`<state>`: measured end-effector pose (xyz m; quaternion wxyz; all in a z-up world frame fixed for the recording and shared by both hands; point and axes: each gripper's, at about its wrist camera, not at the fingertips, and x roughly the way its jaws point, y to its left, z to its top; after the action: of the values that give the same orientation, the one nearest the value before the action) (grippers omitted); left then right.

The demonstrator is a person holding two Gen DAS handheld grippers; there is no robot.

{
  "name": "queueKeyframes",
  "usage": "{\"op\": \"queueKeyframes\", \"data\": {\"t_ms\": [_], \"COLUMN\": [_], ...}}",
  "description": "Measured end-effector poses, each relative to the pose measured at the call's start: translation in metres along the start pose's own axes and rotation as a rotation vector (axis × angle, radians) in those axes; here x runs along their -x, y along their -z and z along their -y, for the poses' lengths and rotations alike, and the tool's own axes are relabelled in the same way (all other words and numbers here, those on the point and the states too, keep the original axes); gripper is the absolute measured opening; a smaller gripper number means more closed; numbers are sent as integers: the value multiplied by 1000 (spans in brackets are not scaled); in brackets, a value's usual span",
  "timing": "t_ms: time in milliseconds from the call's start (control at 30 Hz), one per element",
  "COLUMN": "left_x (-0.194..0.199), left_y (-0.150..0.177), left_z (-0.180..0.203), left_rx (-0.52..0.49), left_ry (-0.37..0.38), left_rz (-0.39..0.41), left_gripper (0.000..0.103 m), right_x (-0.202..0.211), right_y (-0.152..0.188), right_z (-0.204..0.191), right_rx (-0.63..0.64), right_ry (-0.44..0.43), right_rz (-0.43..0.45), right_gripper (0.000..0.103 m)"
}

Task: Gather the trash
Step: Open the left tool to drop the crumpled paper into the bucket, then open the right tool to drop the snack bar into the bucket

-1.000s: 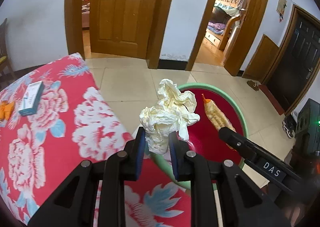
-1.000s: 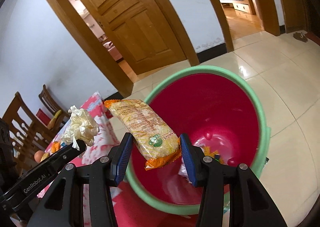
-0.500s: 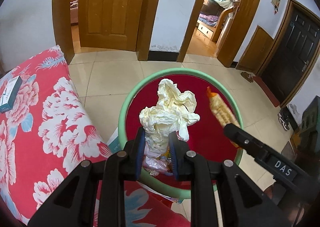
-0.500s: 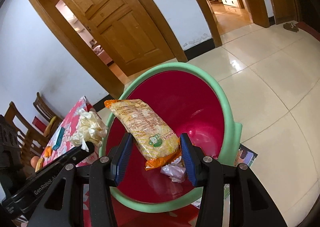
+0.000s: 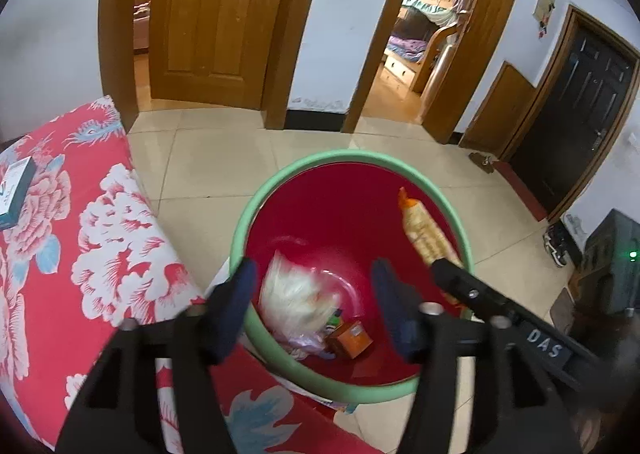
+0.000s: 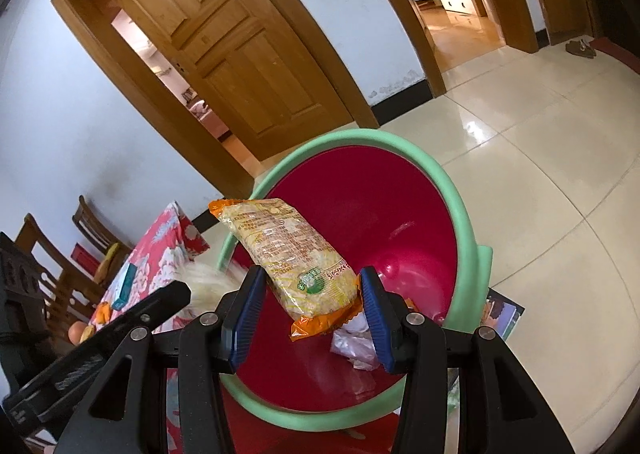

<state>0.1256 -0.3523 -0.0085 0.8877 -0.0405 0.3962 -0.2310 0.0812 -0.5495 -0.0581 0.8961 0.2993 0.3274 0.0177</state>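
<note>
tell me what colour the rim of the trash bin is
Mint green rim around a red inside; clearest in the left wrist view.

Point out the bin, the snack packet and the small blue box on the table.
bin (image 5: 280, 174), left wrist view, green rim
snack packet (image 6: 288, 250), right wrist view, middle of its face
small blue box (image 5: 14, 192), left wrist view, top face

The tiled floor (image 5: 208, 170) carries a red bin with a green rim (image 5: 280, 174), straight ahead of both tongs and below them; a printed sheet (image 6: 502, 312) lies on the tiles against its base; left of the tongs, a floral-clothed table (image 5: 100, 246) bears a small teal box (image 5: 14, 192).
</note>
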Motion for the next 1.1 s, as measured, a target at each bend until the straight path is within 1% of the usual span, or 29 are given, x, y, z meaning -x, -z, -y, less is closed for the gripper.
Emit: {"op": "queueKeyframes", "data": {"t_ms": [100, 300, 567, 667, 767, 833, 1100], "left_x": [0, 0, 1, 2, 4, 5, 9], "left_y": [1, 1, 3, 4, 6, 6, 7], "left_z": [1, -6, -9, -12, -13, -15, -18], "left_rx": [-8, 13, 15, 21, 27, 32, 39], "left_ry": [-5, -6, -15, -17, -20, -23, -27], "left_rz": [0, -9, -8, -10, -10, -9, -6], "left_gripper": [68, 68, 68, 68, 68, 68, 68], "right_x": [-3, -9, -16, -18, -19, -21, -22], "right_y": [0, 2, 6, 4, 5, 5, 9], "right_z": [1, 1, -2, -3, 0, 4, 1], "right_rx": [-6, -8, -2, 1, -12, -36, -42], "right_ry": [4, 3, 2, 4, -15, -34, -40], "right_rz": [-7, -23, -49, -56, -60, -69, -89], "right_gripper": [50, 50, 50, 52, 53, 56, 57]}}
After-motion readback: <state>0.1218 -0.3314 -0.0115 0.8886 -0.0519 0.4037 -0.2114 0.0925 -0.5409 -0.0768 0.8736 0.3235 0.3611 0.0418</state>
